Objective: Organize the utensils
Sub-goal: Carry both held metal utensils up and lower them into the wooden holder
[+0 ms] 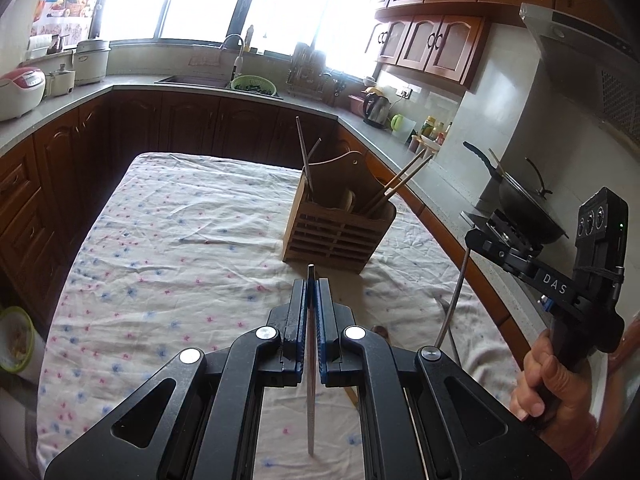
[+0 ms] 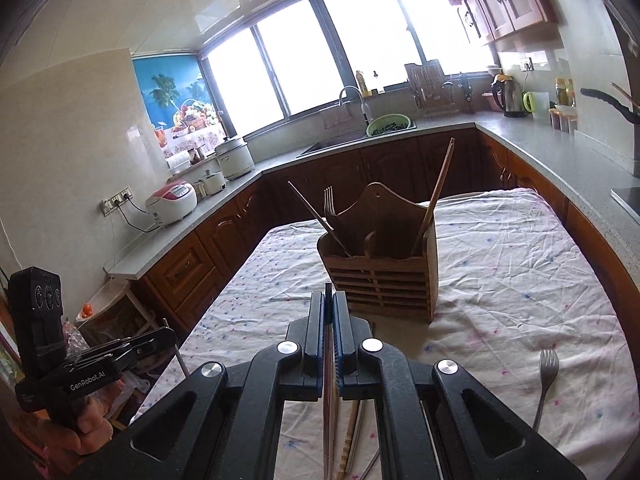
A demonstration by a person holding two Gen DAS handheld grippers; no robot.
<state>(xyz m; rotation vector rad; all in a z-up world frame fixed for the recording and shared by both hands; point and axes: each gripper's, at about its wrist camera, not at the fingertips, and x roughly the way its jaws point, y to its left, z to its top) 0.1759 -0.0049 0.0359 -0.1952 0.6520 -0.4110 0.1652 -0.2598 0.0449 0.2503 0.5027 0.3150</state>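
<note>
Left tool (image 1: pixel 312 280): you held it closed on a metal chopstick (image 1: pixel 310 380), which ran between the pads and stuck out past the tips.
Right tool (image 2: pixel 329 294): you held it closed on a wooden chopstick (image 2: pixel 329 412) lying along the jaws.
Wooden holder (image 1: pixel 338 224): it stood upright on the cloth-covered counter (image 1: pixel 180 232), just beyond both tools.
Holder contents: chopsticks (image 2: pixel 436 196) leaned in the right compartment; a fork (image 2: pixel 329 202) and thin sticks stood in the left one.
Loose fork (image 2: pixel 546 380): it lay on the cloth at near right.
Loose chopsticks (image 2: pixel 352 432): these lay under your right tool.
Right hand (image 1: pixel 554 380): you gripped the handle.
</note>
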